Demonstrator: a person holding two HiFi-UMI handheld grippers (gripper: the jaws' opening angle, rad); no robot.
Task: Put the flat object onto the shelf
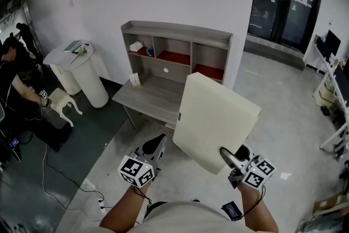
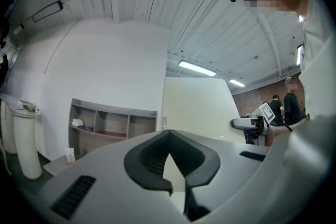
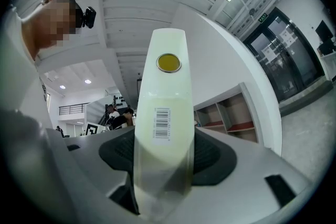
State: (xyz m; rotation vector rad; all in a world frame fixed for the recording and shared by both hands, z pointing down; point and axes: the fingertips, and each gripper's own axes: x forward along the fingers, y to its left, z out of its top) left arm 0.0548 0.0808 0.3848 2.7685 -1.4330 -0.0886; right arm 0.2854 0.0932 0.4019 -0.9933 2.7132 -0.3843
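The right gripper (image 1: 232,163) pinches the flat object (image 1: 215,117), a broad cream slab, by its lower corner, with a pad pressed on each face. The slab stands tilted up and away from that gripper and is off the floor. Seen along that gripper's jaws, the slab's narrow edge rises straight ahead, with a barcode label (image 3: 162,123) just above the pads and a round yellow sticker (image 3: 168,62) higher up. The left gripper (image 1: 156,145) hangs just to the left of the slab without touching it. Its jaw tips are pressed together with nothing between them. Ahead of both grippers, against the white wall, a grey bench (image 1: 150,96) carries the shelf (image 1: 175,35), which has three open cubbies. The cubby furthest to the left holds a few small things, and the other two show red bottoms. From overhead, the raised slab covers the bench's near right corner. A small white card (image 1: 134,79) stands on the bench's left end. Well off to the left of the left gripper stand a white round pedestal (image 1: 90,84) and a small white stool-like thing (image 1: 64,103), and a person in dark clothes (image 1: 11,82) bends over. A cable and power strip (image 1: 102,202) lie on the floor near the left gripper. Glass doors (image 1: 283,0) stand far off to the right.
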